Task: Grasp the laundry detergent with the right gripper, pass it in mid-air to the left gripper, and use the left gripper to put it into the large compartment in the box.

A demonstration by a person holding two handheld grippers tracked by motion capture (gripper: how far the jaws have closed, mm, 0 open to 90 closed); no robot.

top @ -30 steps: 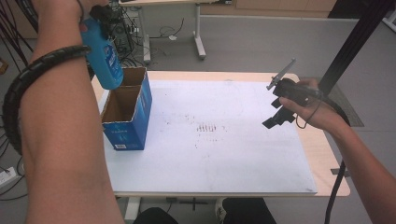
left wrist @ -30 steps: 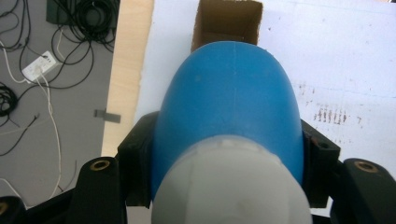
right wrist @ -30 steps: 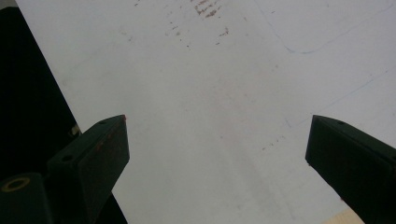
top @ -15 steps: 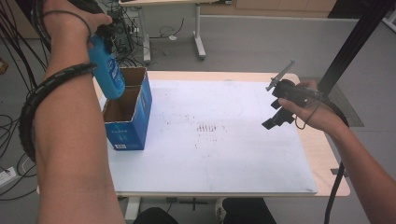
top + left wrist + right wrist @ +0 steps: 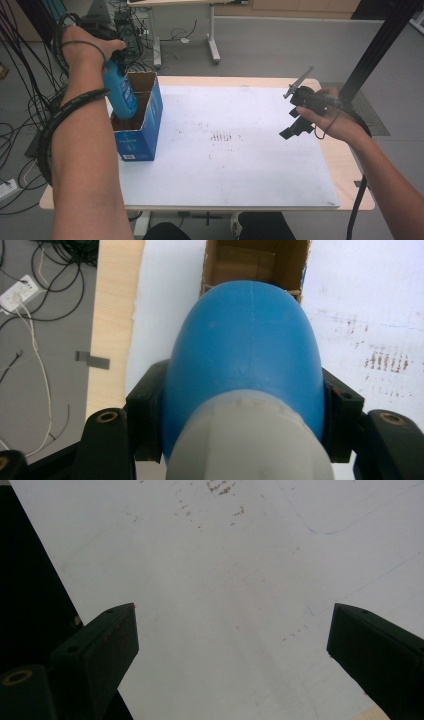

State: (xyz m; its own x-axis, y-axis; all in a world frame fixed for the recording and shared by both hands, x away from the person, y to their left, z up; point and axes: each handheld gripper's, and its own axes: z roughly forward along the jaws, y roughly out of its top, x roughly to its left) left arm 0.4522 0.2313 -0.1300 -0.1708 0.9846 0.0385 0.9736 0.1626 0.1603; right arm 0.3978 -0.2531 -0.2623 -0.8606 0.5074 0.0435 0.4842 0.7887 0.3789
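- We're in the middle of the packing step: our left gripper [image 5: 240, 440] is clamped on the blue bottle [image 5: 120, 92], pads pressed on either side of its body just past the grey cap [image 5: 250, 440].
- The bottle hangs bottom-down, its lower end already dipping past the rim of the blue cardboard box [image 5: 145, 135], over the near compartment as far as we can judge from the high view.
- In the left gripper view the bottle's rounded base points straight at the box's open brown mouth [image 5: 250, 262].
- Our right gripper [image 5: 299, 120] hovers well to the right of the box over the white mat [image 5: 240, 165], jaws spread wide with nothing between them.
- Next, in our judgement: sink the bottle until it seats on the box floor, keep it clear of the divider and walls, then let the pads go.
- Against the earlier frames: the bottle was up above the box's far left corner, clear of the rim; now it has come down and its base is inside the opening.
- The right gripper sits where it was, and the box hasn't shifted.
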